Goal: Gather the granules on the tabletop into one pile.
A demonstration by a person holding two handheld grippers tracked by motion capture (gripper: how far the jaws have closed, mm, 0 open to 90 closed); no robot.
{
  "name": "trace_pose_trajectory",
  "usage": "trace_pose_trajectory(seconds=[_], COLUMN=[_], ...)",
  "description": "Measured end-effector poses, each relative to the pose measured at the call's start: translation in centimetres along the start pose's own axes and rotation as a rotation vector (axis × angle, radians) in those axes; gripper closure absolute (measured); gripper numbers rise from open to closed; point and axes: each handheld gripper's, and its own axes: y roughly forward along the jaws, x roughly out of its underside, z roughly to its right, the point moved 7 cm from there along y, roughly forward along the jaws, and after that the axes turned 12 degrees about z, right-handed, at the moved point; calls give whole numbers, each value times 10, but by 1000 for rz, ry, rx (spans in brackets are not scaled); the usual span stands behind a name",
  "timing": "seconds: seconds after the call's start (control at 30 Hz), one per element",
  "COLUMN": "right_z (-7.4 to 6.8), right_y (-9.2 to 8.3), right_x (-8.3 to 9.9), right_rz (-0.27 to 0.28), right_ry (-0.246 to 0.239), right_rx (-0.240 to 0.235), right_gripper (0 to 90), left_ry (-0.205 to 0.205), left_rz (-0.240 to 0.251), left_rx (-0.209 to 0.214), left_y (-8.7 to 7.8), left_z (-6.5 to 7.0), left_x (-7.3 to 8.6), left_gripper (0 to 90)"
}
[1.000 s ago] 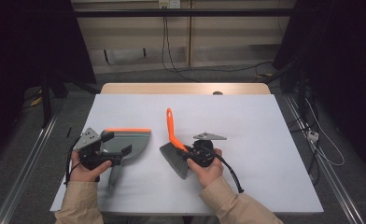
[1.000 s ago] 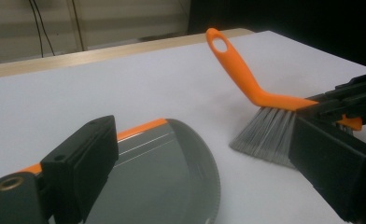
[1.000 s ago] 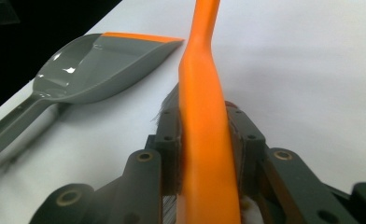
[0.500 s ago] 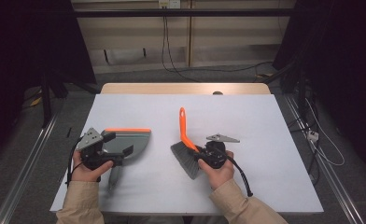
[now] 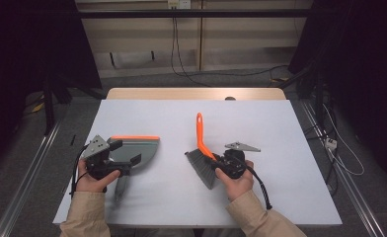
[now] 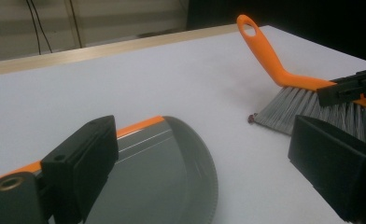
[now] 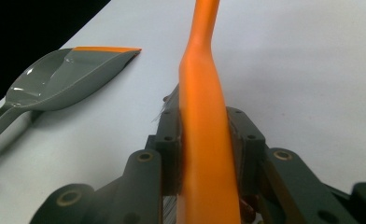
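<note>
- Counter (image 5: 280, 197): broad flat white top, matt and smooth, so light plastic would slide easily on it.
- Dustpan (image 5: 137, 150): grey glossy plastic scoop with an orange front lip, lying flat at the left; likely light, stiff and a little slippery. Its narrow grey handle is the natural hold.
- Left gripper (image 5: 125, 165): at the dustpan's handle; jaws stand wide in its own view, whether they grip I cannot tell.
- Brush (image 5: 204, 158): right of centre, stiff orange handle with a hanging hole, soft grey bristles that splay on the counter; light.
- Right gripper (image 7: 204, 186): jaws narrow, clamped on the handle near the head, a firm hold.
- Crumb (image 6: 252, 119): dark speck by the bristles.
</note>
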Motion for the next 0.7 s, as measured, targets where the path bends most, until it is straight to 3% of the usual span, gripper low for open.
trace_pose_trajectory(seconds=[0.2,0.27,0.47,0.6,0.7], right_z=[-1,-3,-14,-17,-13], right_y=[1,1,2,2,6], right_x=[-3,-6,-25,-47,-63], right_rz=[12,23,71,109,134], right_ry=[45,41,71,44,-7], right_rx=[-31,-45,-114,-147,-176], right_gripper=[701,706,709,710,709], left_ry=[0,2,-4,0,-4], left_rz=[-2,-2,-4,-4,-1], left_rx=[1,1,0,0,-2], left_y=[1,1,2,1,1], left_z=[0,0,0,-1,-1], left_x=[0,1,1,1,1], left_gripper=[85,84,84,84,84])
